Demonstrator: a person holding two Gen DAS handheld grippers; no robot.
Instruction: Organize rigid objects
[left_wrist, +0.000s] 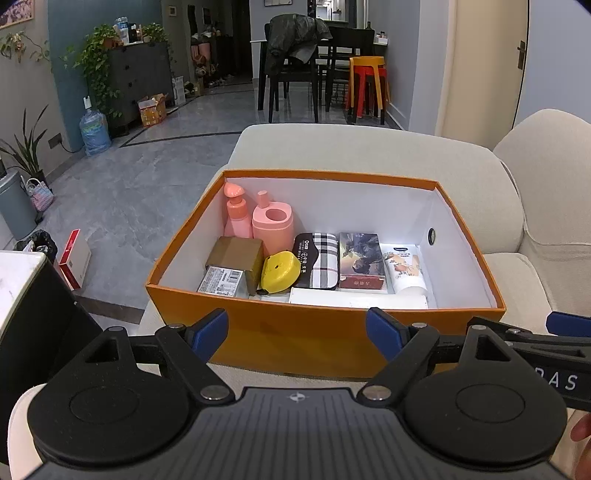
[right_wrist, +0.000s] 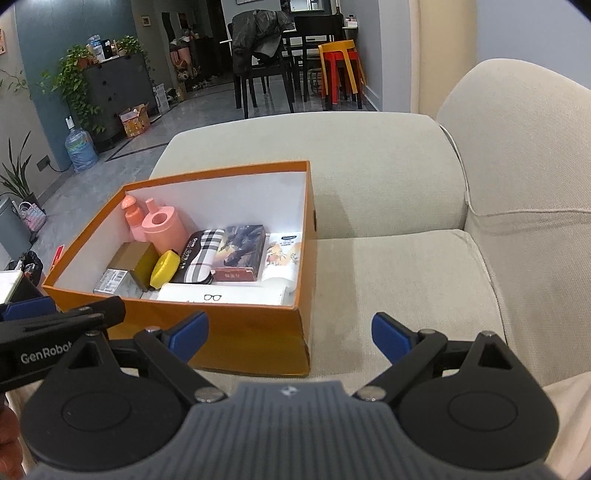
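An orange box (left_wrist: 325, 336) (right_wrist: 221, 325) with a white inside stands on the beige sofa. In it lie two pink bottles (left_wrist: 271, 221) (right_wrist: 162, 225), a brown carton (left_wrist: 236, 254), a yellow tape measure (left_wrist: 280, 271) (right_wrist: 164, 269), a plaid case (left_wrist: 319, 260) (right_wrist: 201, 254), a dark picture box (left_wrist: 362, 258) (right_wrist: 242, 247), a white tube (left_wrist: 404, 269) and a white glasses box (right_wrist: 221, 293). My left gripper (left_wrist: 297, 334) is open and empty before the box's near wall. My right gripper (right_wrist: 290, 336) is open and empty at the box's near right corner.
The sofa seat (right_wrist: 406, 280) stretches right of the box, with the armrest (right_wrist: 314, 147) behind it and the back cushion (right_wrist: 517, 155) at right. A dark side table (left_wrist: 22, 295) stands at left. Tiled floor, chairs and stools (left_wrist: 365, 85) lie beyond.
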